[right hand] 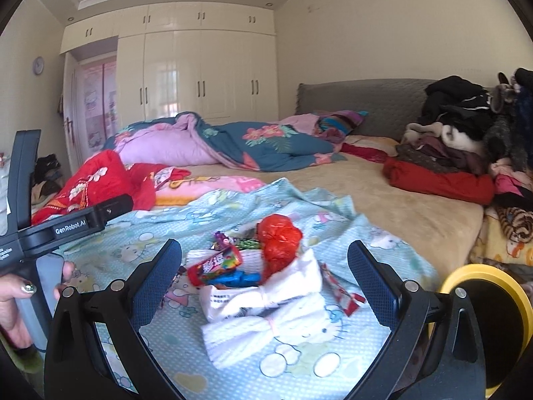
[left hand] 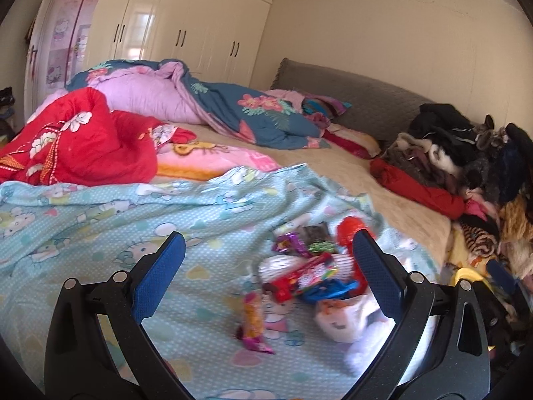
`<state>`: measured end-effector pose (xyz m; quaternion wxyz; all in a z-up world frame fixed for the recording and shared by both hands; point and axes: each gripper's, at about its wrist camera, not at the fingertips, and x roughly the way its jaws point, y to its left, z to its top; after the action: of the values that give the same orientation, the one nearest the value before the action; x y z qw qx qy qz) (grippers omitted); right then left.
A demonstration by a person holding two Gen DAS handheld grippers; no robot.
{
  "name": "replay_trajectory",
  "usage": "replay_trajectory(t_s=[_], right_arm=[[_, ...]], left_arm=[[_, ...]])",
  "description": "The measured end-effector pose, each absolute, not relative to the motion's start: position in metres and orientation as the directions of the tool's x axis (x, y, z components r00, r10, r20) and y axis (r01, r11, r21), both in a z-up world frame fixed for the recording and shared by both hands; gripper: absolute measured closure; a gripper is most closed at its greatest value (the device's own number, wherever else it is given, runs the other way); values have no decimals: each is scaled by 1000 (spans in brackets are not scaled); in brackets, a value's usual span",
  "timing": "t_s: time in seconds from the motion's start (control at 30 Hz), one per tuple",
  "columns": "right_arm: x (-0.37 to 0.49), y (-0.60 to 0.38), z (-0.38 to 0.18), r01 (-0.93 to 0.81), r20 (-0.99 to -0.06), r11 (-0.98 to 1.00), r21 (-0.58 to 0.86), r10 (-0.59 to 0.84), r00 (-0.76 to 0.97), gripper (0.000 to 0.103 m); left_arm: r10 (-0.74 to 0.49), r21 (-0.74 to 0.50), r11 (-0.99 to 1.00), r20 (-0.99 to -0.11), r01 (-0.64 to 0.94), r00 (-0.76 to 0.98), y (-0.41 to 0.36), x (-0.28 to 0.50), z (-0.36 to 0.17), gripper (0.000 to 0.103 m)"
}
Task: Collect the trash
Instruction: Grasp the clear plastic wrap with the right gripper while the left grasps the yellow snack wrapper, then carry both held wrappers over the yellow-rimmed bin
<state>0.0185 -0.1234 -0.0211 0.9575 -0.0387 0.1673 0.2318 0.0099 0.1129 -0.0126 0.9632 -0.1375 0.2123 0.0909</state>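
A heap of trash lies on the light blue cartoon sheet (left hand: 100, 220) of the bed: a red candy wrapper (left hand: 299, 278) (right hand: 216, 265), a blue wrapper (left hand: 328, 288) (right hand: 240, 278), a crumpled red plastic bag (right hand: 279, 243) (left hand: 349, 233), white crumpled bags (right hand: 263, 303) (left hand: 343, 320), a purple wrapper (left hand: 289, 243) and an orange-pink wrapper (left hand: 253, 320). A red-white wrapper (right hand: 343, 295) lies to the right. My left gripper (left hand: 269, 260) is open and empty above the heap. My right gripper (right hand: 265, 266) is open and empty, jaws either side of the heap.
A yellow-rimmed bin (right hand: 489, 316) (left hand: 466, 275) stands at the bed's right edge. Red (left hand: 76, 140) and blue floral quilts (left hand: 253, 113) lie at the back. A pile of clothes (right hand: 466, 143) sits right, by the grey headboard (right hand: 359, 100). White wardrobes (right hand: 200, 73) line the far wall.
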Motion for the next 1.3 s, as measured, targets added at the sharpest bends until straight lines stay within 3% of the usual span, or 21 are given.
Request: replay_trajectory(t_s=[0.37,0.67,0.83,0.93,1.0,1.07,1.2,1.3], right_arm=[[70,-120,-36,-452,-442,892,25,415,795,6],[127,-138,-62,-432,-558,899,71,395,730,7],[153,-132,-75,-460,-629,883,93,411,660,30],[164,-129,-84,-468,-664,876,119,420,618,46],[169,-127,-90,-475,-684,871,130,425,593,71],[170,-127,-93,-483,-685,865,141,437,583,79],[168,-128,-86,-506,-665,850,150,465,584,85],[164,-131,-74,-525,-627,836,159,496,600,87]], left_arm=[[49,-301,914,-581,-270,812,153,26,-59,11],[-77,-297,943,-640,-153,764,123,41,-87,11],[-104,-303,941,-681,-149,725,115,50,-102,31],[-120,-310,940,-693,-144,711,114,54,-106,37],[-126,-312,939,-704,-144,699,113,57,-110,46],[-130,-308,940,-721,-148,680,113,60,-114,51],[-132,-295,944,-752,-150,646,110,64,-122,79],[-114,-274,947,-773,-167,624,109,65,-123,84]])
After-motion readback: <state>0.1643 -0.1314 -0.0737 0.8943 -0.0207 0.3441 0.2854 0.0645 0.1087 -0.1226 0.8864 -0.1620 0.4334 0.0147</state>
